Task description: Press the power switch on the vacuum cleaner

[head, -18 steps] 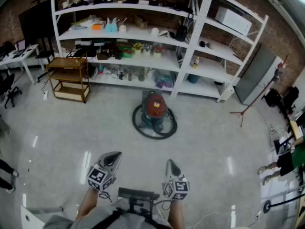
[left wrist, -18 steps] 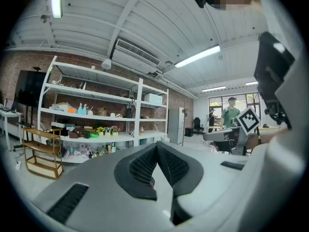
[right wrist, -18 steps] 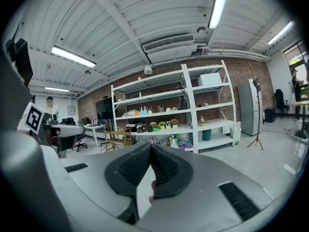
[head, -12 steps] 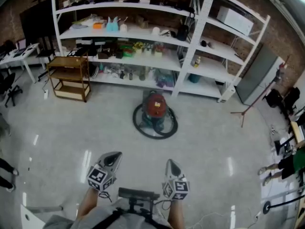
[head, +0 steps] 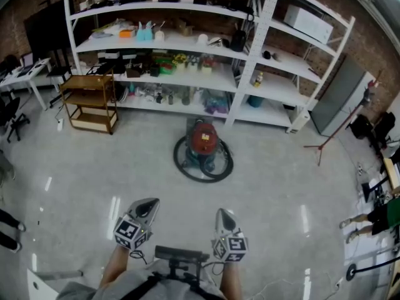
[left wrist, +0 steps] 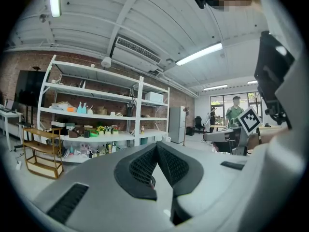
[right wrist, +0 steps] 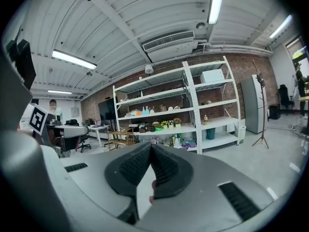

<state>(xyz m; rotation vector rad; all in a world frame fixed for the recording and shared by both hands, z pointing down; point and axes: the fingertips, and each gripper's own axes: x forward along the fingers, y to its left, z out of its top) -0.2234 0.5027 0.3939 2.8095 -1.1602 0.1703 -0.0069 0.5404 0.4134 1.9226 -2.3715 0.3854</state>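
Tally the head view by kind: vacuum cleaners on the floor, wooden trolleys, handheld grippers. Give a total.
Round red-topped vacuum cleaner: 1
Brown wooden trolley: 1
Grey handheld two-jaw grippers: 2 (left gripper, right gripper)
Total: 4

workshop-lab: brick walls [head: 369,49], stocked white shelving [head: 187,74], desks [head: 22,74].

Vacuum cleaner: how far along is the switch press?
Done: nothing visible. In hand: left gripper and right gripper, jaws together and empty, held close to the person, far from the red vacuum cleaner on the floor by the shelving. Left: walk over, press its switch.
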